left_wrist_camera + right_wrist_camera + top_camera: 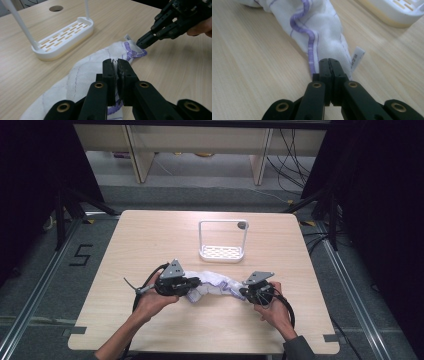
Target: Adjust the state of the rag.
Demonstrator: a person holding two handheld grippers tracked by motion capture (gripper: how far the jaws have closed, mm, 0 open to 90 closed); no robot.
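Both grippers are clamping the same cloth (pixel 212 288), a white one with purple edging and thin purple grid lines. It's lying bunched on the near half of the table (pixel 150 240), its long axis running left to right between the two hands.

Left gripper (pixel 191 283) is pinching the cloth's left end: in the left gripper view the jaws are squeezed together with fabric caught between them (pixel 116 68). Right gripper (pixel 243 292) is clenched on the right end, at the hemmed corner next to the small white label (pixel 357 58); in the right gripper view the jaws are meeting with purple hem pressed between them (pixel 329 67). From the left gripper view that far gripper (pixel 140 43) is biting the corner just by the label.

So the cloth is spanning gripper to gripper, sagging and crumpled in the middle, its belly resting on the wood. Neither hand is nearer; each is already on its own end. My read: next move is pulling apart along that left-right axis or lifting to shake it flat, and both grips are looking thin, right at the edge, so a slip is the risk.

A white rack (pixel 222 241) with a slotted base and tall handle frame is standing farther back, well apart from the cloth. Surface is pale wood laminate, bare around the cloth. Room beyond: grey floor, cables, light wooden furniture legs.
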